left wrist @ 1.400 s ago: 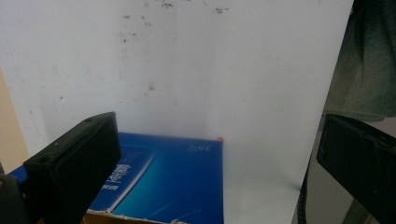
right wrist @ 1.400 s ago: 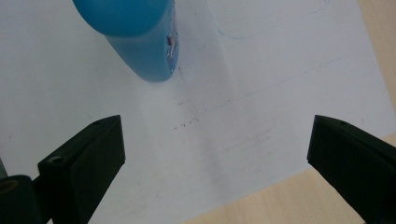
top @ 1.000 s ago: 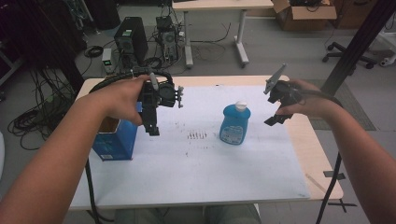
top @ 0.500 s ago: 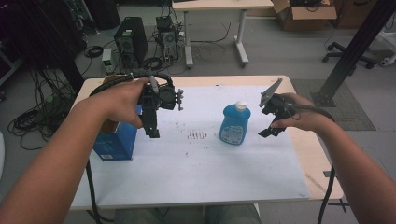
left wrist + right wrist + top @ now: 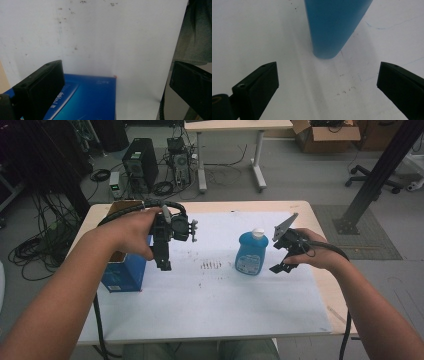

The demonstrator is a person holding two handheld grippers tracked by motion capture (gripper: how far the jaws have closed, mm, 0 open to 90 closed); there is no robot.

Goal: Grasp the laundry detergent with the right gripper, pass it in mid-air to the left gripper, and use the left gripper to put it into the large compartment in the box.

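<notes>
1. Ahead of the right gripper's jaws, the blue bottle (image 5: 337,25) is cut off by the top edge.
2. Between the left gripper's jaws, the blue box (image 5: 87,100) runs off the bottom edge; its print is blurred.

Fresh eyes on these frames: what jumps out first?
The blue bottle with a white cap, upright mid-table on the white sheet, with the right tongs open just beside it. At the table's left edge sits a blue box, with the left tongs open above it.
</notes>
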